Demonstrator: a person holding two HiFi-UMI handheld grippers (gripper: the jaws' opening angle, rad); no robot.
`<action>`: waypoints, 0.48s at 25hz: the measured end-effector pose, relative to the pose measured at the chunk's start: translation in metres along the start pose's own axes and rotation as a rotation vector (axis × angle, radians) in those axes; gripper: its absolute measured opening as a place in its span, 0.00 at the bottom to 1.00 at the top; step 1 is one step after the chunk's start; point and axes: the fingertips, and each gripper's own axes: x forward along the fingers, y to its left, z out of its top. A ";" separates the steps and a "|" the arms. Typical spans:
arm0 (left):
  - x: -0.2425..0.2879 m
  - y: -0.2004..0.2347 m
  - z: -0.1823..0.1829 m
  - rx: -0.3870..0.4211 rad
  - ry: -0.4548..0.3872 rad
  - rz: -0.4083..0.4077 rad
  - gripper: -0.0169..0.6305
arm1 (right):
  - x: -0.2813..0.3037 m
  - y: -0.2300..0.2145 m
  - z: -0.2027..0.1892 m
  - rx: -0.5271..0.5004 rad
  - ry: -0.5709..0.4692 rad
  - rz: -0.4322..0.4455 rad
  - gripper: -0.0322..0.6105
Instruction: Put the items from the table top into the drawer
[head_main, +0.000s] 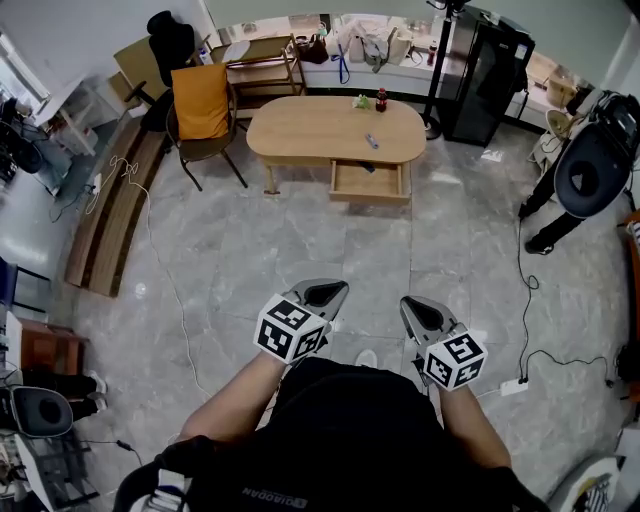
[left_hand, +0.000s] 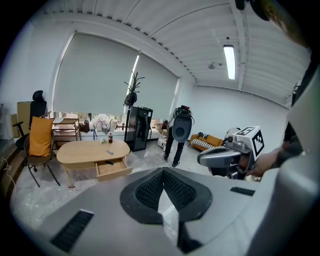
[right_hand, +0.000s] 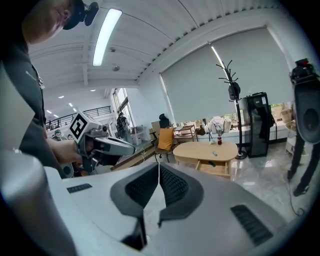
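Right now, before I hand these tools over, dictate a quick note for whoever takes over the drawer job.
Left tool: shut, empty.
Right tool: shut, empty.
Both are well short of the table.
Drawer is open with one dark item inside.
Bottle, green item and small bluish item sit on the tabletop.
Left to do: walk up and put those three in the drawer.

Black top, white lettering across it. Left gripper, right gripper: grey shells, black ribbed fingers, white cubes with black square markers.
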 end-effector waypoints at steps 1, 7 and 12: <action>0.007 -0.005 0.003 -0.005 -0.002 0.000 0.03 | -0.003 -0.007 -0.001 -0.004 0.007 0.003 0.06; 0.025 -0.016 -0.015 -0.036 0.061 0.019 0.03 | -0.005 -0.037 -0.017 0.027 0.035 0.021 0.06; 0.029 0.004 -0.022 -0.062 0.098 0.057 0.03 | 0.010 -0.053 -0.017 0.057 0.033 0.023 0.06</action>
